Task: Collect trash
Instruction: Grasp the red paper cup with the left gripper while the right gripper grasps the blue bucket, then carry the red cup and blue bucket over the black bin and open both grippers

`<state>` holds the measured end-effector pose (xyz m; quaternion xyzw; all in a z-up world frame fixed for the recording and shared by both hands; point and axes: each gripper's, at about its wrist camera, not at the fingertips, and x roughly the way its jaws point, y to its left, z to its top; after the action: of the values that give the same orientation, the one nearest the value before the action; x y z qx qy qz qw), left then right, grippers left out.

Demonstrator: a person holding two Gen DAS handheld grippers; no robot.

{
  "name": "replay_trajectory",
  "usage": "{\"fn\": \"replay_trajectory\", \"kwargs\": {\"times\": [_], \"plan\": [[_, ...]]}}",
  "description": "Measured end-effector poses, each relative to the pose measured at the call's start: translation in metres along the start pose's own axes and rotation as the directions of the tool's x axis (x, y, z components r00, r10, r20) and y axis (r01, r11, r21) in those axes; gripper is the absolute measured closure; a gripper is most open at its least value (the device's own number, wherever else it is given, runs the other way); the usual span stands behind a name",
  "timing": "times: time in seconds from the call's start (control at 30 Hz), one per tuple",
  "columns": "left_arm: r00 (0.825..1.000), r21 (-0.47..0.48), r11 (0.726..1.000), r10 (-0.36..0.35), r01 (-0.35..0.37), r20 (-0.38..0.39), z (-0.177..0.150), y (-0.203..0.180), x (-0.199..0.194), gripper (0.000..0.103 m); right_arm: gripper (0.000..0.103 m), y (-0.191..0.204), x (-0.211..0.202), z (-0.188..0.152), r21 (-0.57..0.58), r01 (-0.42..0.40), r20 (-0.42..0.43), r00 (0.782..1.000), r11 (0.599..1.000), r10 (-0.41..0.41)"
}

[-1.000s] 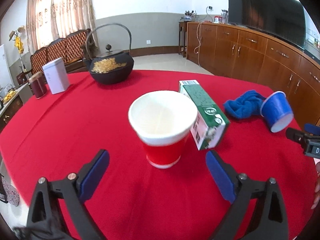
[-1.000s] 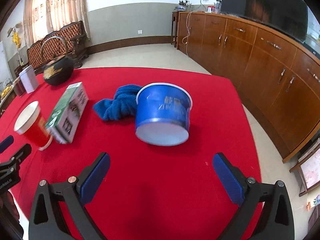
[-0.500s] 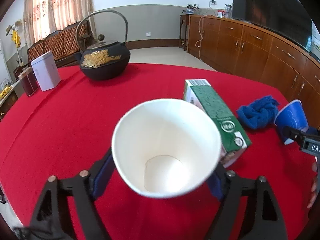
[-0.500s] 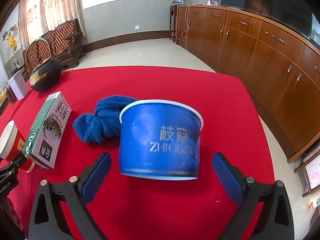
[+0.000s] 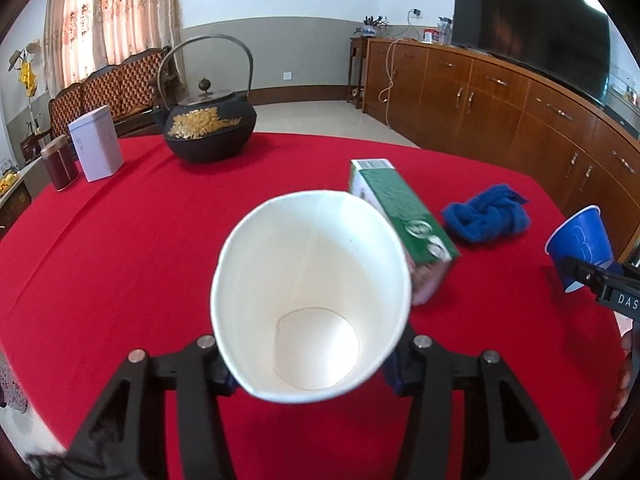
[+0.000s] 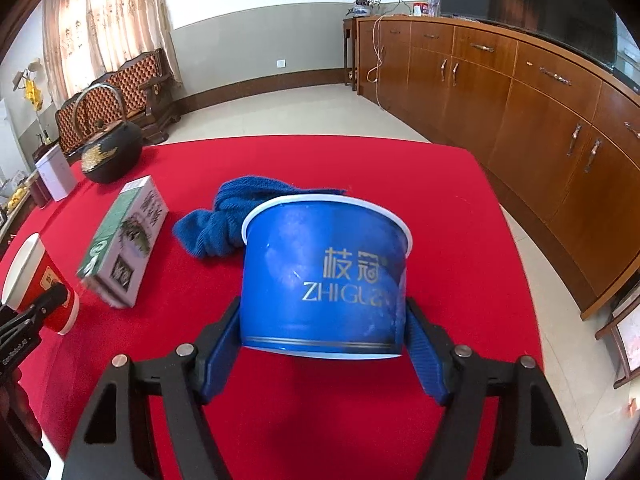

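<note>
My left gripper (image 5: 312, 372) is shut on a red paper cup (image 5: 312, 300) with a white inside; its open mouth faces the camera, squeezed slightly oval. The cup also shows in the right wrist view (image 6: 38, 280). My right gripper (image 6: 322, 344) is shut on a blue paper cup (image 6: 324, 280) with gold lettering, tipped with its rim away from me; it also shows in the left wrist view (image 5: 580, 244). A green and white carton (image 5: 400, 208) lies on its side on the red tablecloth (image 5: 120, 260), between the two cups (image 6: 124, 244).
A blue cloth (image 5: 488, 216) lies bunched behind the blue cup (image 6: 232, 216). A black iron teapot (image 5: 208, 128), a white tin (image 5: 96, 144) and a dark red tin (image 5: 60, 164) stand at the far left. Wooden cabinets (image 6: 540, 92) run along the right wall.
Both grippers moved forward around their cups and closed on them. The red cup now fills the left view, its rim pressed oval; the blue cup is clamped between the right fingers.
</note>
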<state>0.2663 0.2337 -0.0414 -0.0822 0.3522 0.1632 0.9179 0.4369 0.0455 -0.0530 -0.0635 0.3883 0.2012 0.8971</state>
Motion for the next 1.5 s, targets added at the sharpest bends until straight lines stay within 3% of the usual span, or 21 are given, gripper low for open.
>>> {"fn": "replay_trajectory", "kwargs": {"times": [0.4,0.83,1.5], "plan": [[0.998,0.047,0.997,-0.059,0.057,0.035,-0.023,-0.031,-0.069,0.049,0.027,-0.025,-0.099,-0.048,0.003,0.022,0.067,0.998,1.000,-0.022],[0.987,0.108,0.983,-0.153,0.146,0.058,-0.050,-0.081,-0.124,0.049,0.027,-0.077,-0.189,-0.114,0.098,0.075,0.098,0.992,0.992,-0.084],[0.938,0.246,0.912,-0.346,0.327,0.036,-0.081,-0.169,-0.163,0.049,0.027,-0.158,-0.276,-0.189,0.245,0.215,0.088,0.966,0.946,-0.242]]}}
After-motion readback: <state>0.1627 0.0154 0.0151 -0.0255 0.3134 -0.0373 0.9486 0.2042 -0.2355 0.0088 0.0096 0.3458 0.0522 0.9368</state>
